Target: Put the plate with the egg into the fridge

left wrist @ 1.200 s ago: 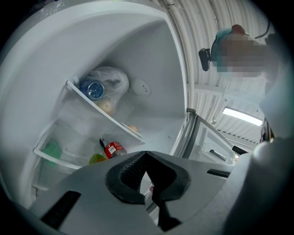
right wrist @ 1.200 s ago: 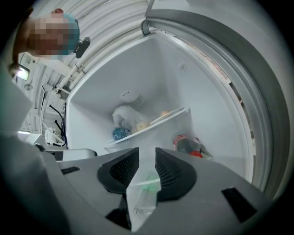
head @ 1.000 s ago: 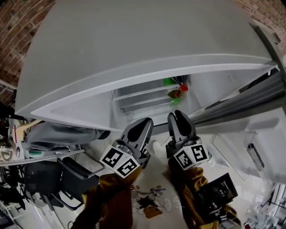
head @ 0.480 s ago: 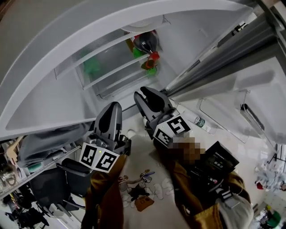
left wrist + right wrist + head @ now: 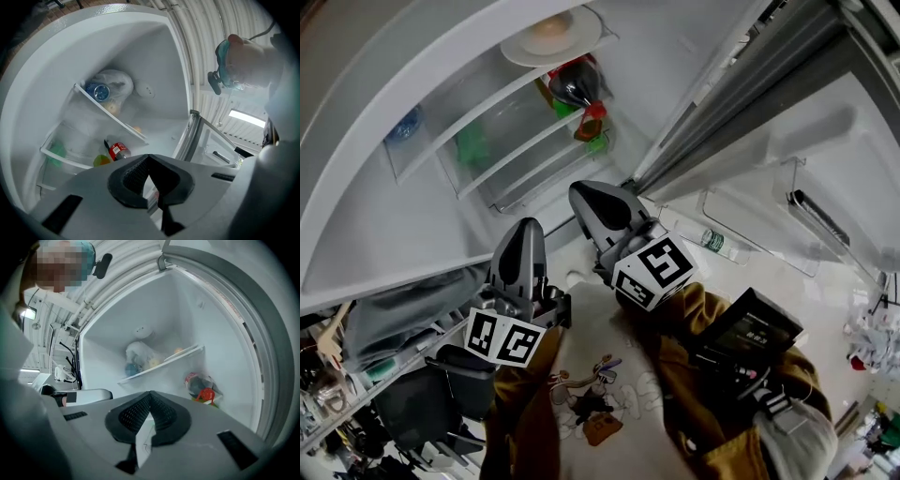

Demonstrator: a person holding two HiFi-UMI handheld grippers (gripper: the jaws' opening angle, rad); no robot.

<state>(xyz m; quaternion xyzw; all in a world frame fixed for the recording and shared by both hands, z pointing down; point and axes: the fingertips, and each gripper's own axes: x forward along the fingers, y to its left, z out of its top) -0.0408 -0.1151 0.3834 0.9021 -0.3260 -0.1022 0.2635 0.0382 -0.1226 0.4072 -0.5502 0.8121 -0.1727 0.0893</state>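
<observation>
A white plate (image 5: 551, 37) with a pale egg (image 5: 548, 27) on it stands on the top shelf (image 5: 487, 98) of the open fridge. From the right gripper view the egg (image 5: 178, 351) shows at the shelf's right end. My left gripper (image 5: 528, 230) is outside the fridge, below its open front, with its jaws shut and nothing in them (image 5: 149, 157). Beside it, my right gripper (image 5: 586, 197) points at the fridge. Its jaws have just closed, and they are shut with nothing between them (image 5: 151, 393). Neither gripper touches the plate.
A dark bottle with a red cap (image 5: 572, 87) lies on the shelf below, next to green items (image 5: 473, 145). A bag (image 5: 112, 84) and a blue can (image 5: 100, 91) sit on the top shelf. The open door (image 5: 769, 141) stands at right, a chair (image 5: 441, 375) at lower left.
The right gripper's jaws, open before, are now shut. The head view has swung up, so the top shelf with the plate and egg has come into sight. Both grippers stay about where they were.
</observation>
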